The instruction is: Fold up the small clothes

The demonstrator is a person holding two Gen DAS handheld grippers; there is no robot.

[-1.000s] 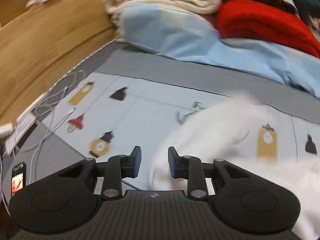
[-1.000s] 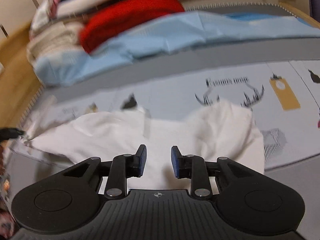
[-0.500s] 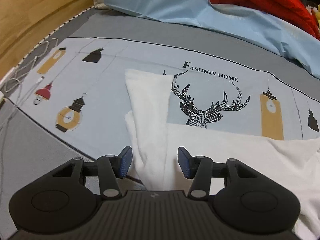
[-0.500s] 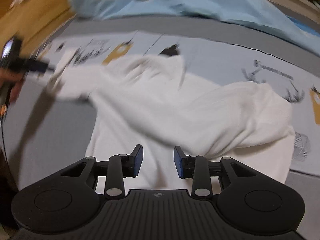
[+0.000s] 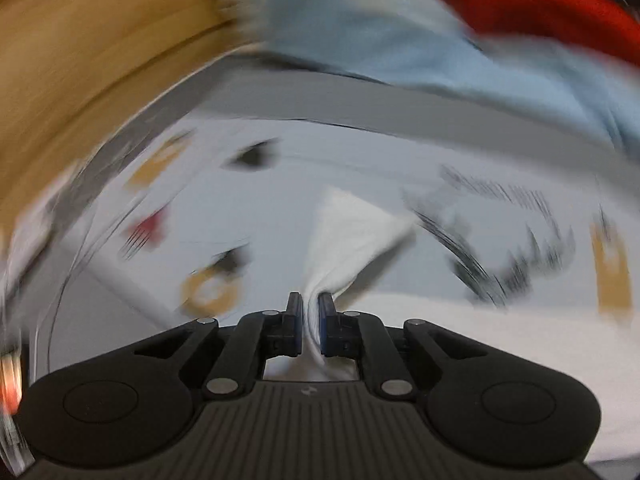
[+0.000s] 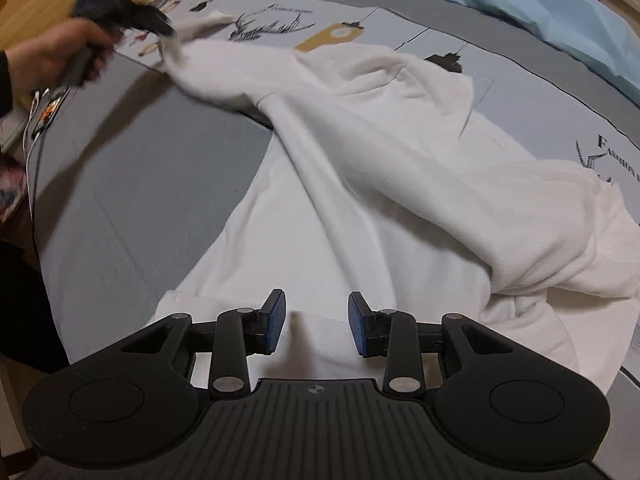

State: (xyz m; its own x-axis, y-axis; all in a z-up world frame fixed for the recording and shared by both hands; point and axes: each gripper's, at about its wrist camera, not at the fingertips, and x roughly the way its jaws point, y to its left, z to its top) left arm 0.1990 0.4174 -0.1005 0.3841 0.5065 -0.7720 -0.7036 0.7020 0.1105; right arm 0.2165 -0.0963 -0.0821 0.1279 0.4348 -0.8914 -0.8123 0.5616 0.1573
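**White garment, sleeve gripped**

Left wrist view, blurred: my left gripper [image 5: 309, 314] was closing, its jaws pinching a sleeve [image 5: 352, 232] of the white garment [image 5: 500, 344] on the printed bedsheet [image 5: 248, 208].

Right wrist view: my right gripper [image 6: 316, 322] stood apart, empty, over the garment's hem. My left hand [image 6: 56, 54] held the other gripper at the sleeve end.

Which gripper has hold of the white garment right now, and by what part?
The left gripper, closing, pinches the white garment by its sleeve, near the end. The right gripper is open above the hem.
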